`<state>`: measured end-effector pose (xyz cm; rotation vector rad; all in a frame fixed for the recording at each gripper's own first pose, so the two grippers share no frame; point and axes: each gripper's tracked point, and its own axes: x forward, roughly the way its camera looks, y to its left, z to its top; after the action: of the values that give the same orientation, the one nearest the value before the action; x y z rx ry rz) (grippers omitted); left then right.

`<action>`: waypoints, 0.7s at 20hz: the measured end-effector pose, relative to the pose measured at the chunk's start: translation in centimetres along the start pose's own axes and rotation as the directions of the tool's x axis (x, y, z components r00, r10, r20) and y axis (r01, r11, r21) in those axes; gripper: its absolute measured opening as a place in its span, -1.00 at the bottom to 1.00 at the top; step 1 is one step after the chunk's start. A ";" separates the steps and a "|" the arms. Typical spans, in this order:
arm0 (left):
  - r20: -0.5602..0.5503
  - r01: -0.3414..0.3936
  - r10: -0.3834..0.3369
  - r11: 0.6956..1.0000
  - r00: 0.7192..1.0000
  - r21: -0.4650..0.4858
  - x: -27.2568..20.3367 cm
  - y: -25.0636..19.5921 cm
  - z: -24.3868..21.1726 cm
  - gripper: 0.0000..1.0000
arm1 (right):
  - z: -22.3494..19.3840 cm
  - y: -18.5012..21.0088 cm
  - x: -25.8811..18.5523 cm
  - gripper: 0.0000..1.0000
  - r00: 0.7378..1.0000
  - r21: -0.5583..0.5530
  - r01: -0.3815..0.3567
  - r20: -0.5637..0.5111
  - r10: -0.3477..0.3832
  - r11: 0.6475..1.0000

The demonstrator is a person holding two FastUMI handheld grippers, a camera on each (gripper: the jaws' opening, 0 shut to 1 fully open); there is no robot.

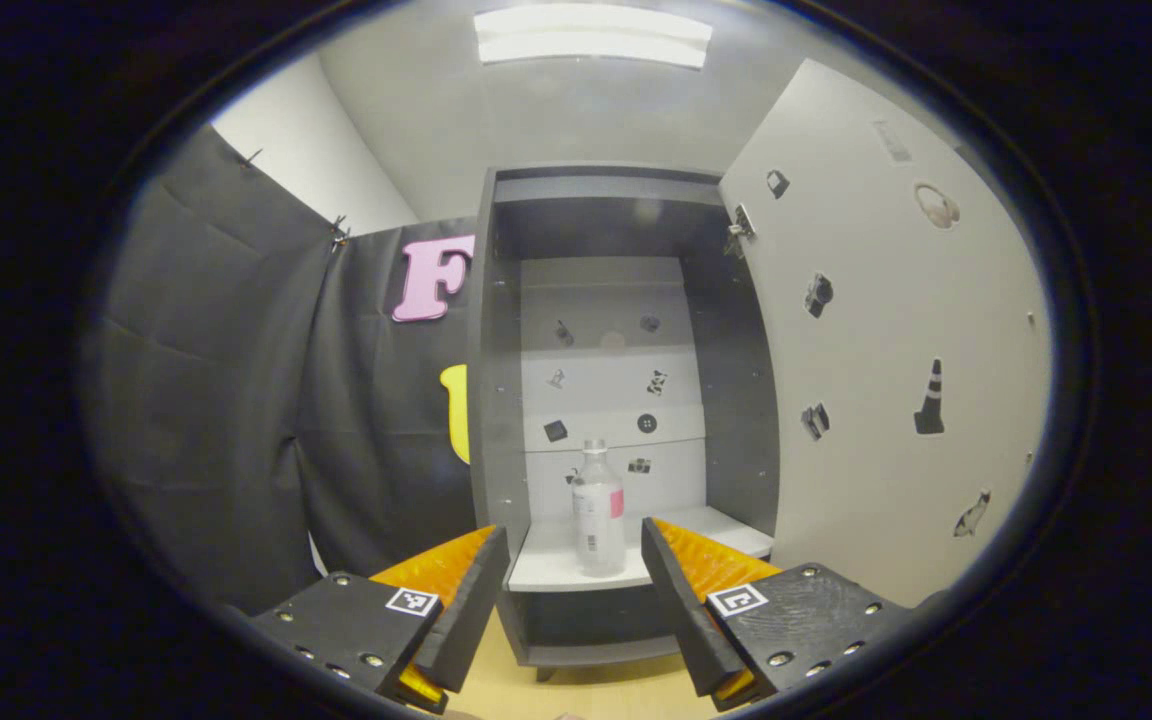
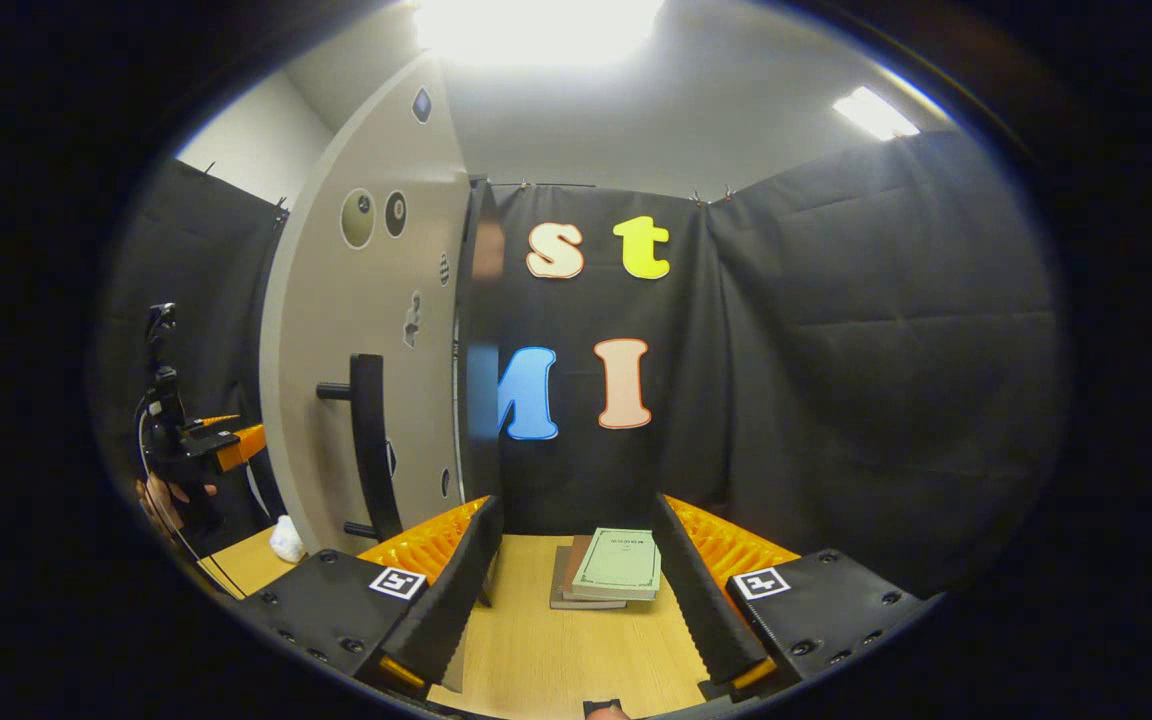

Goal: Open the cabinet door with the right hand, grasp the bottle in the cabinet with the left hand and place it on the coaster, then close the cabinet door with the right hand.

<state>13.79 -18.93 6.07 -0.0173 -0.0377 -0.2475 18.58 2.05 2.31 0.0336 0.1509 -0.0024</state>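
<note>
Between the spread fingers of the left hand-held gripper point(image 1: 574, 570), the bottle point(image 1: 598, 510) stands upright on the white shelf point(image 1: 546, 565) inside the cabinet point(image 1: 626, 400), near the shelf's front edge and roughly midway along it. This gripper is wide open, holds nothing and touches nothing; the bottle is still apart from it, deeper in the cabinet. The step in hand looks like the reach for the bottle. To do it well, the left hand-held gripper should go straight in, level with the bottle's body, keeping the bottle centred between the fingers, and close only once both fingers flank the body below the neck; a low, off-centre bite could tip a tall, light bottle.

The cabinet door point(image 1: 896, 340) stands swung open at the right of the left gripper view, clear of the path. The right hand-held gripper point(image 2: 576, 580) is also spread apart and empty, hovering over the wooden bench point(image 2: 536, 660) beside the door, near its dark handle point(image 2: 371, 440). A small stack of books point(image 2: 611, 570) lies on the bench beyond its fingers.
</note>
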 end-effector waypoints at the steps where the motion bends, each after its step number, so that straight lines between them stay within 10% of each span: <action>1: -0.004 0.010 -0.010 1.000 1.000 -0.001 1.0 -0.1 0.0 0.62 | -0.3 -0.4 0.1 0.91 1.000 0.009 0.020 -0.002 -0.020 1.000; 14: -0.049 0.112 -0.113 0.994 0.992 -0.015 11.7 -2.0 -4.3 0.62 | -3.0 -2.5 2.7 0.91 0.976 0.047 0.211 -0.073 -0.207 0.976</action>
<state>24.83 -23.80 2.28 -0.0214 0.0122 -0.3608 20.75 -0.39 -1.14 0.0720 0.2219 -0.2158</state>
